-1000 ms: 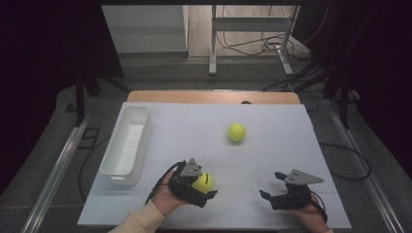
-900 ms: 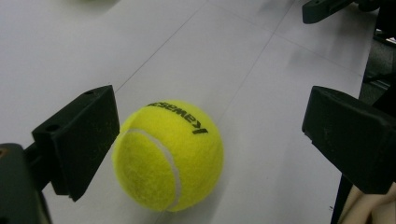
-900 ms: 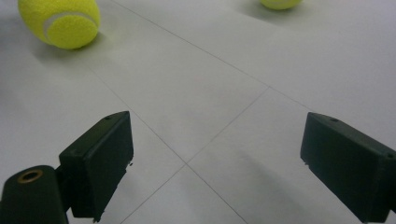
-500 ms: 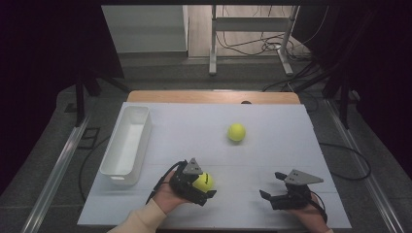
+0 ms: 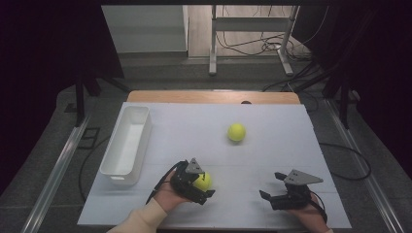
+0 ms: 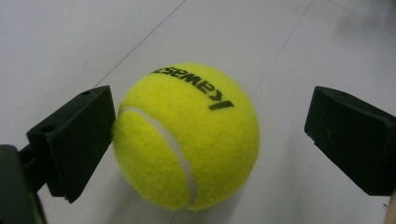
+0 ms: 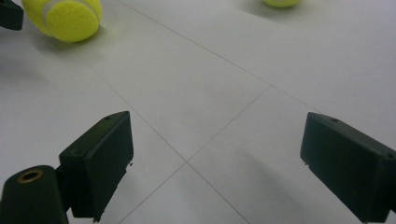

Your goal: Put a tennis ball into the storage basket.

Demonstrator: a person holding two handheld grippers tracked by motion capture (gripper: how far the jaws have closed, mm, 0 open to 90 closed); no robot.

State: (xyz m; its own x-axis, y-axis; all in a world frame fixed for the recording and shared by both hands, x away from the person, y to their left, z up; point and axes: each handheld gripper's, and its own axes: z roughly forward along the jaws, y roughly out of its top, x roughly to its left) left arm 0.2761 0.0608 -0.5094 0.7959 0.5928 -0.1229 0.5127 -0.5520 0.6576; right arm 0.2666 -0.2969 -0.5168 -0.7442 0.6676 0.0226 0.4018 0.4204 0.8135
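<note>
A yellow tennis ball (image 6: 187, 135) with black lettering rests on the white table between the jaws of my left gripper (image 6: 215, 140). One jaw touches the ball and the other stands clear of it, so the gripper is open. In the high view this ball (image 5: 203, 180) and left gripper (image 5: 204, 184) sit near the table's front, left of centre. A second tennis ball (image 5: 236, 131) lies free at mid-table, and its lower edge also peeks in as the far ball (image 7: 280, 2). My right gripper (image 5: 271, 186) rests at the front right, open, with bare table between its jaws (image 7: 215, 158).
A long white tray (image 5: 125, 145) stands along the table's left side, with nothing in it that I can see. The white table top (image 5: 272, 150) ends close behind both hands. Beyond the far edge are a wooden strip, table legs and cables on the floor.
</note>
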